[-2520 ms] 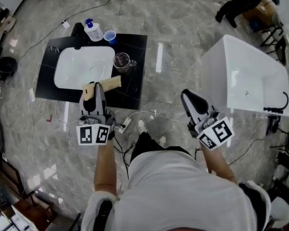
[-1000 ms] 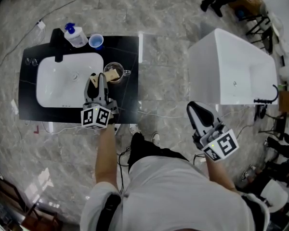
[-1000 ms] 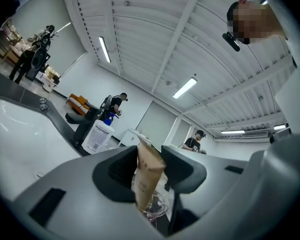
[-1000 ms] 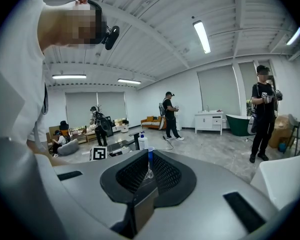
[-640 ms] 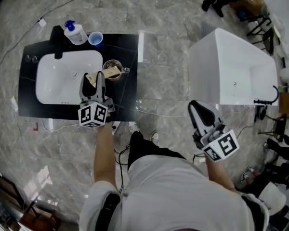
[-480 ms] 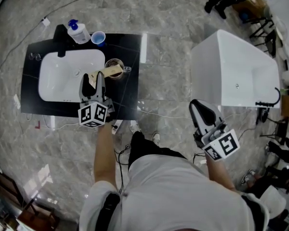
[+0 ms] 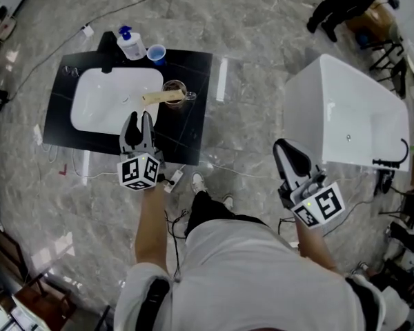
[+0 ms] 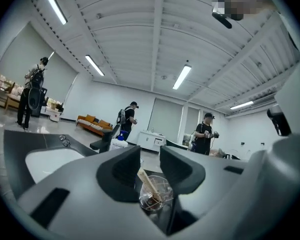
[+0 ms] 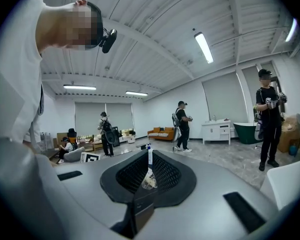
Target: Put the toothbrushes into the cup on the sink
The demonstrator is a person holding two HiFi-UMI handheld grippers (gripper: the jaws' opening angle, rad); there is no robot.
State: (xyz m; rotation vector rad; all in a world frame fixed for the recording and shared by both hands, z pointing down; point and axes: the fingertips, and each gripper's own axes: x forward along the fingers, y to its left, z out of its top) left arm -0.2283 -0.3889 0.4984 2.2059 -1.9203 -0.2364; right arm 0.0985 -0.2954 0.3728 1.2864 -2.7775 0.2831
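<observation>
Now our left gripper (image 7: 138, 119), near the cup (image 7: 173, 88), has just been closing its jaws partway, with nothing between them. Our right gripper (image 7: 288, 150), well apart from the cup, is closed and empty. The toothbrushes (image 7: 160, 97) lean in the cup. They look light and stiff, best held mid-handle. We count one glass cup and one tan bunch of brushes.

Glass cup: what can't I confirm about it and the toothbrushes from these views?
Toothbrush count in the glass cup: too small in head view; the wooden handle may be one or several.
Cup's sides, left gripper view: covered by the left gripper's fingers, which just closed partway, empty.
Right gripper view: whatever lies ahead is hidden behind the right gripper's shut fingers.
</observation>
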